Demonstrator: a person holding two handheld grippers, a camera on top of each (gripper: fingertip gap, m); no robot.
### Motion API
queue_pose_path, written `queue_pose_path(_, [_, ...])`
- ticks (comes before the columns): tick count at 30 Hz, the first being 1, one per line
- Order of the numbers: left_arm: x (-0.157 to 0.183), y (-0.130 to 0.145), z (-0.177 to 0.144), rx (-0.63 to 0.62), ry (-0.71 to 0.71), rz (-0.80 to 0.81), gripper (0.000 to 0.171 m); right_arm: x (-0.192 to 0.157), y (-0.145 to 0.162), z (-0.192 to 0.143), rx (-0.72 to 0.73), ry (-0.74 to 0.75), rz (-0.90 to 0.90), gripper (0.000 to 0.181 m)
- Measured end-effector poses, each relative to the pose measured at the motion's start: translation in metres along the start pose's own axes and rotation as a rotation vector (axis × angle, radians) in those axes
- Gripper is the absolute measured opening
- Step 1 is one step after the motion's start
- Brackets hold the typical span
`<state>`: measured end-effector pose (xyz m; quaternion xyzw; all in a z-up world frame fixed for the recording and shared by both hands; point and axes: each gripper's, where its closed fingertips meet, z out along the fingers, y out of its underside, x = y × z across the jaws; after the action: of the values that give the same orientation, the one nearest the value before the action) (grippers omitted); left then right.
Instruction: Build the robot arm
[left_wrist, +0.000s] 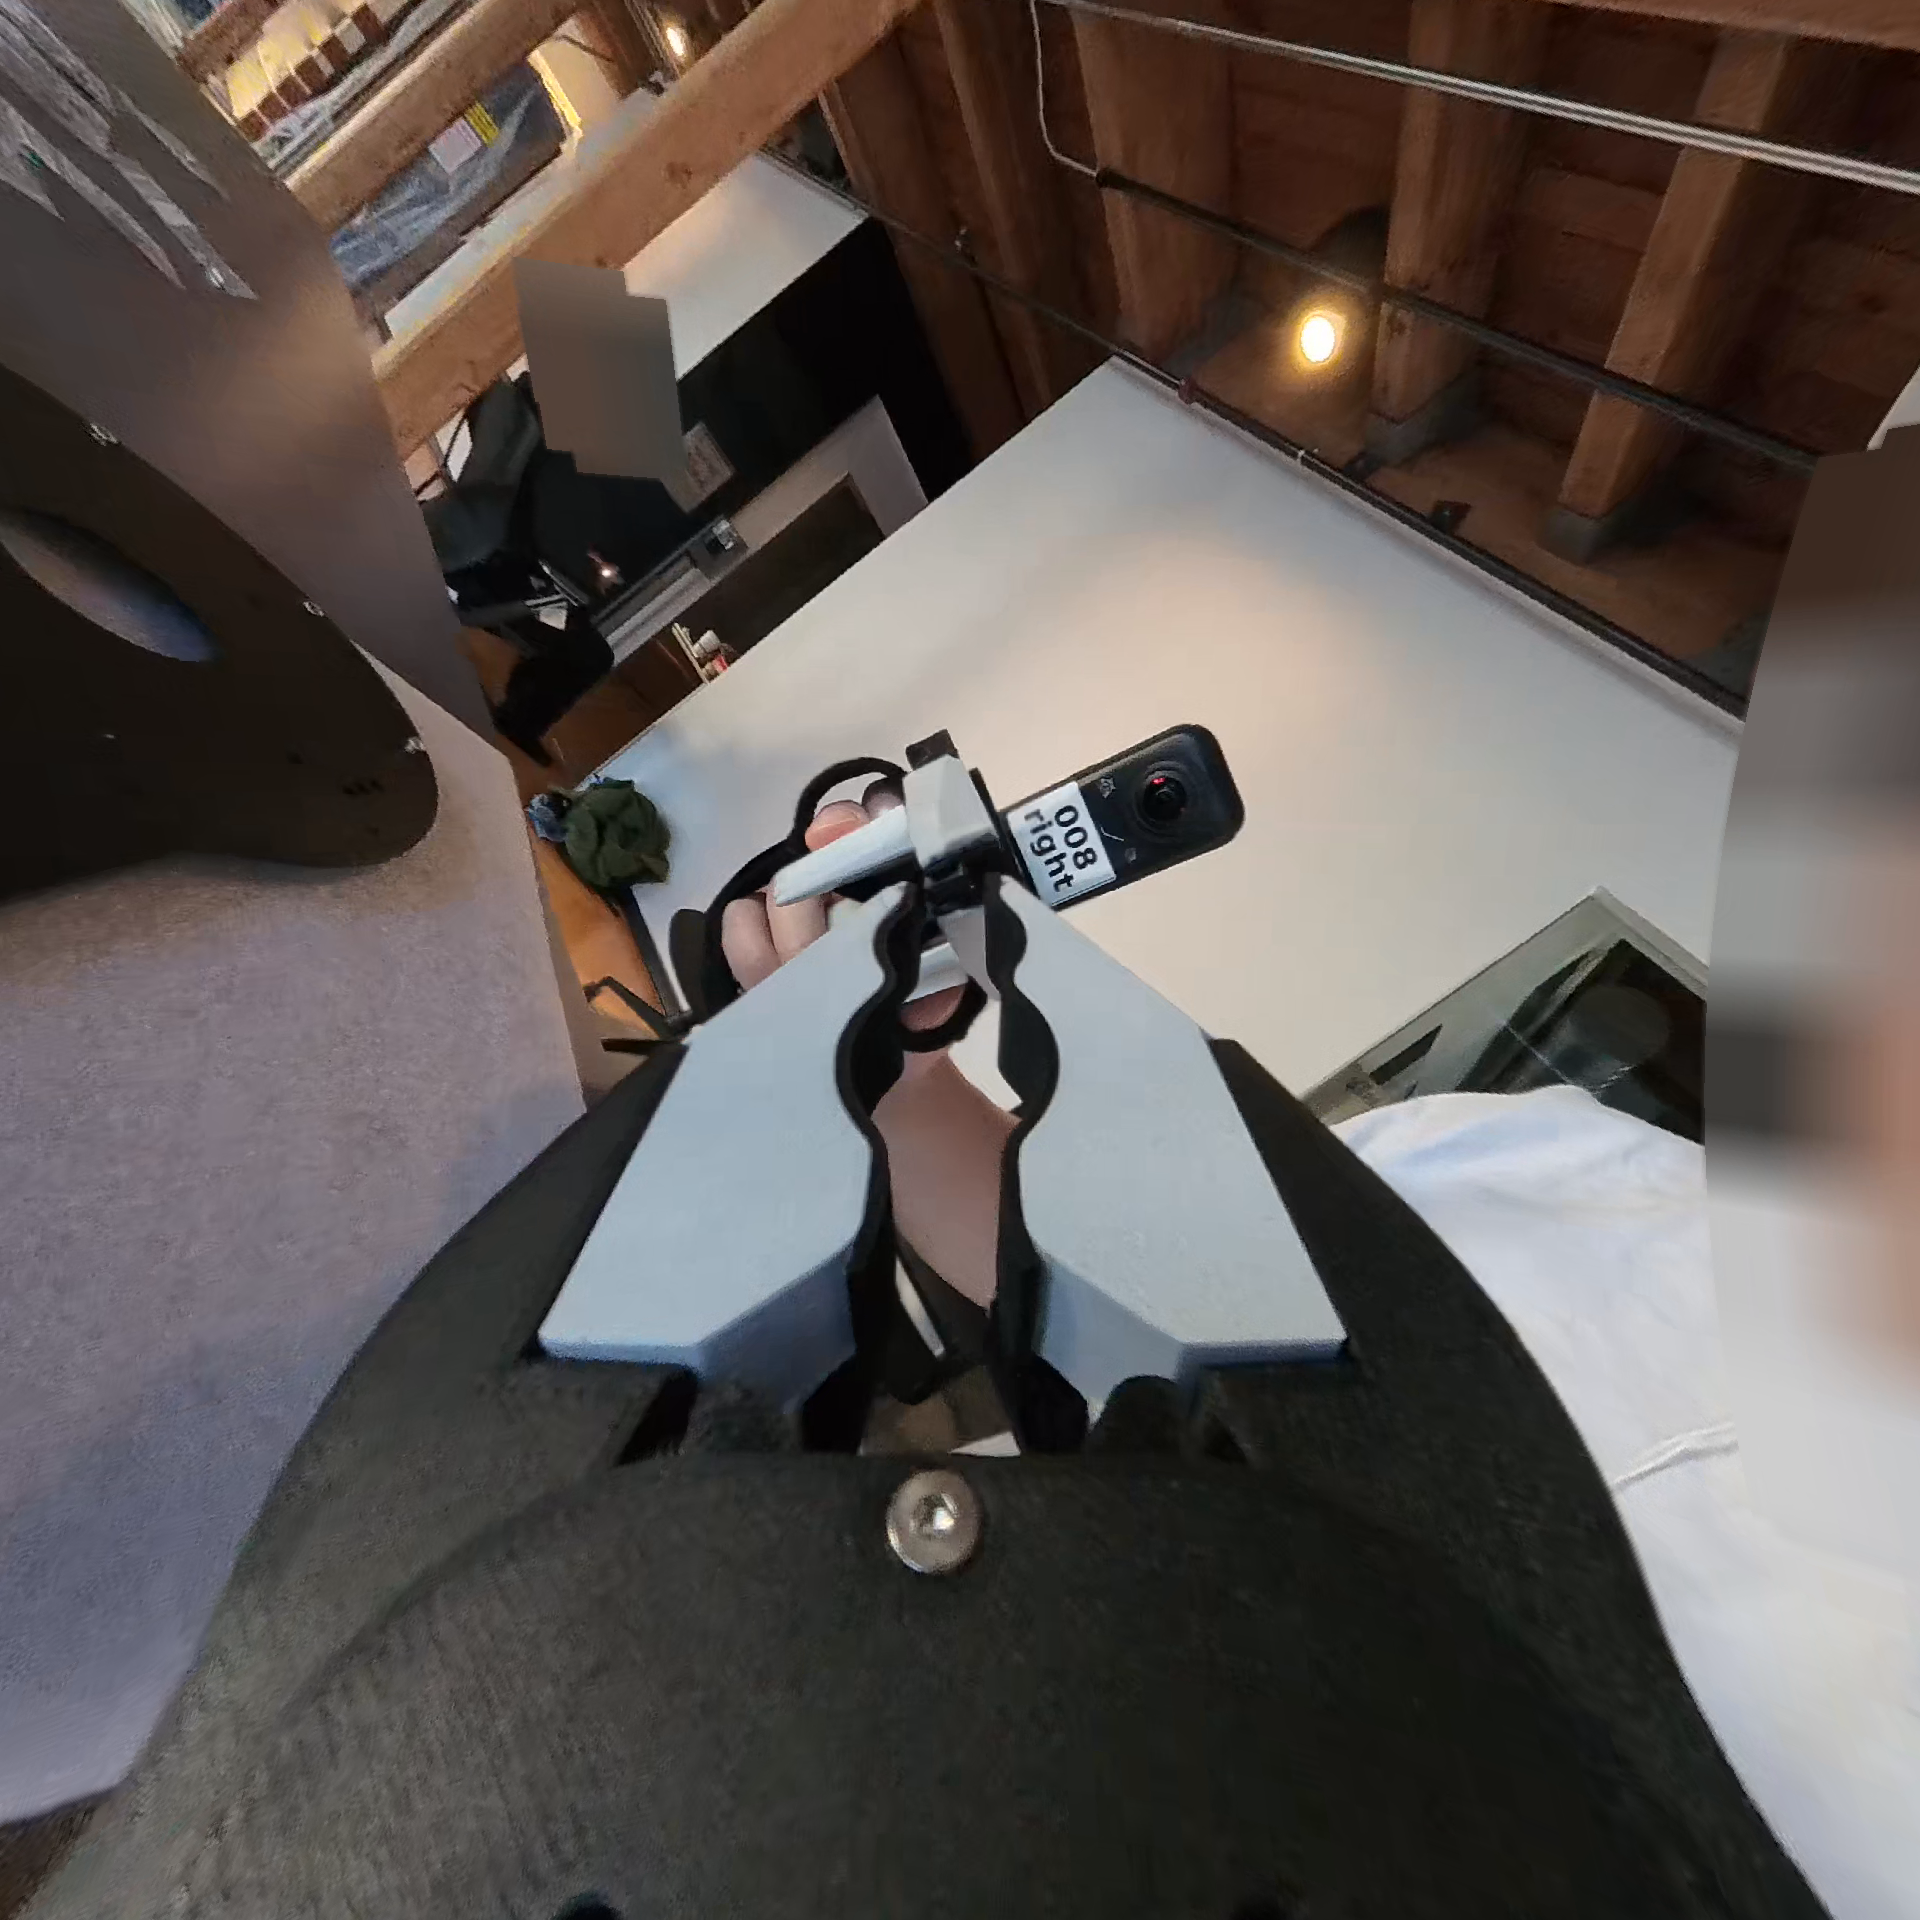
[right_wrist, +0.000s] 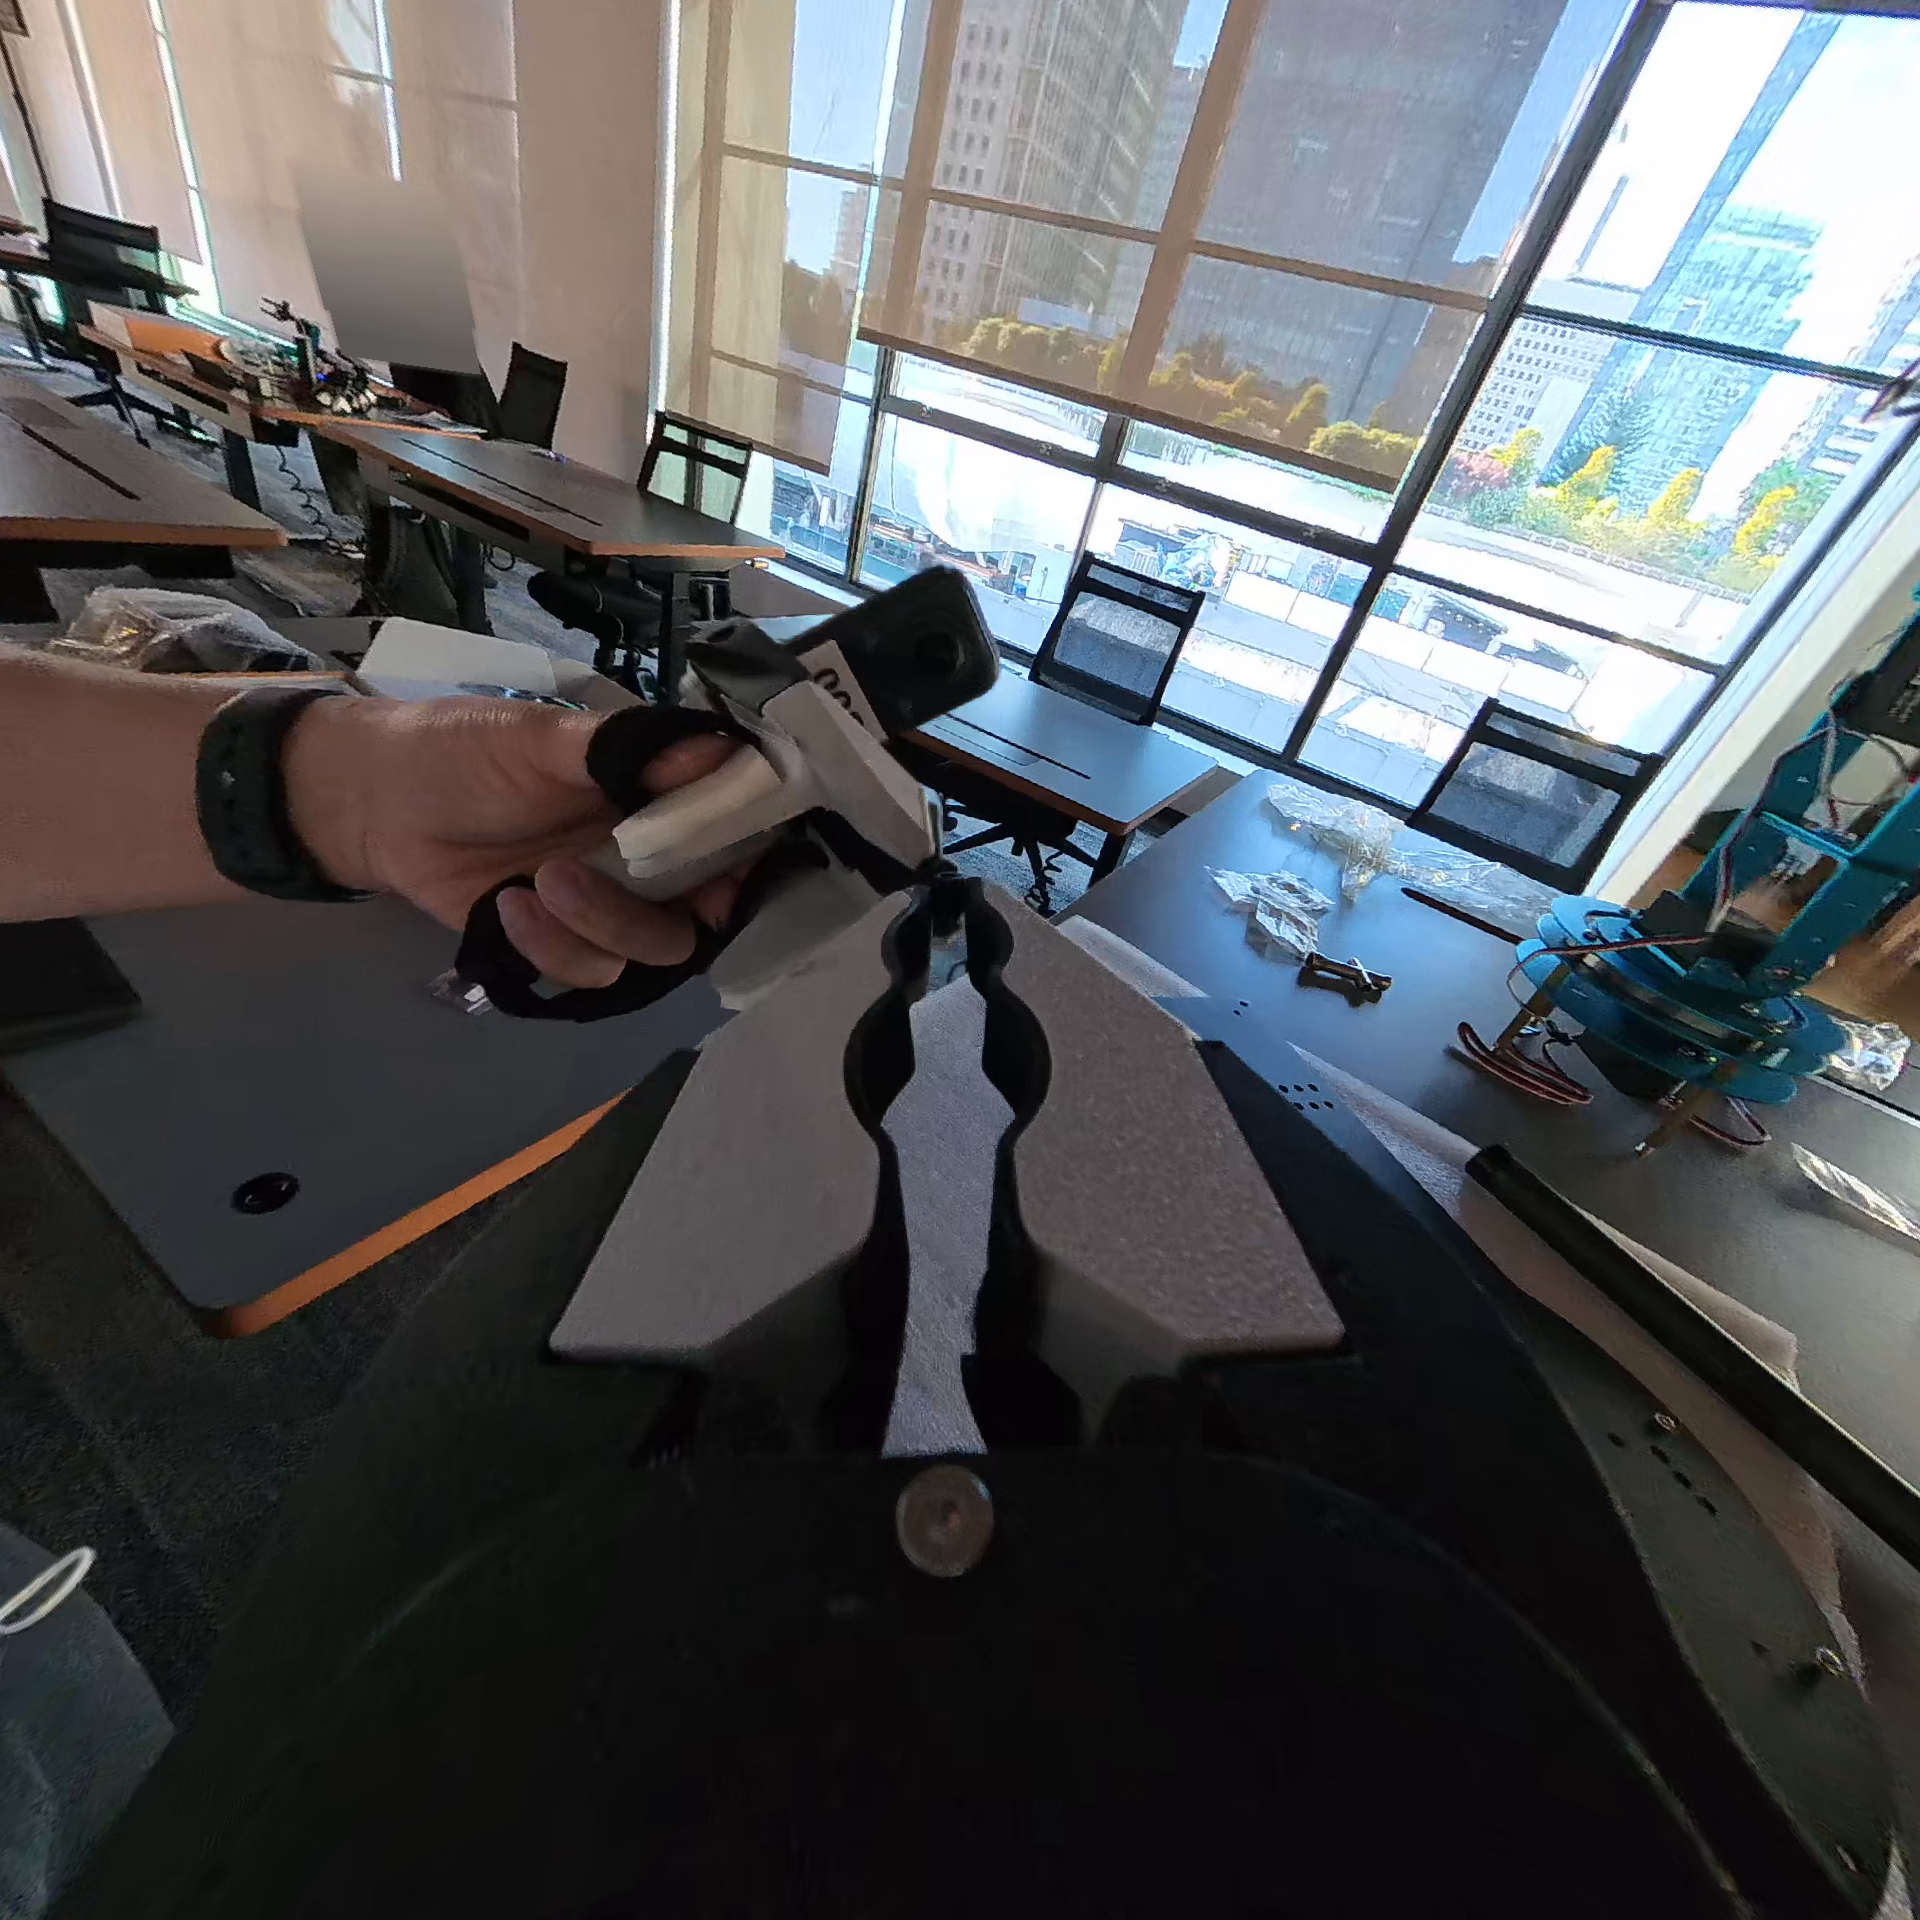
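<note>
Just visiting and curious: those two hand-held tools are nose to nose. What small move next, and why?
Probably ease the left tool and right tool slightly apart: their closed tips seem to touch in mid-air, and neither holds anything.

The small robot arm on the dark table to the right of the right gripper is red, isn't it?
Not quite: the small robot arm is blue, as the right wrist view shows. It does stand on the dark table, to the right of the right gripper.
</note>
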<state>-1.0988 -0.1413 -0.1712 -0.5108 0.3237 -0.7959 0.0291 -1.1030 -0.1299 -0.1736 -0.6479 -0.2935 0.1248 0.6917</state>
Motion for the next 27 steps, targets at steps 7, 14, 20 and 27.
queue_pose_path(7, [-0.011, -0.002, 0.008, -0.03, -0.009, -0.003, 0.006, 0.006, 0.009, 0.001, -0.036, -0.023, -0.002, 0.005])
queue_pose_path(14, [-0.022, -0.005, 0.007, -0.094, -0.08, -0.026, 0.006, 0.013, 0.015, 0.003, -0.098, 0.021, 0.011, 0.005])
queue_pose_path(20, [-0.015, -0.005, 0.005, -0.154, -0.024, -0.071, 0.006, 0.01, 0.009, 0.004, -0.065, 0.057, 0.063, 0.004])
queue_pose_path(27, [-0.024, -0.016, -0.01, -0.129, -0.049, -0.008, 0.026, 0.024, 0.026, -0.02, -0.025, 0.213, 0.227, 0.003])
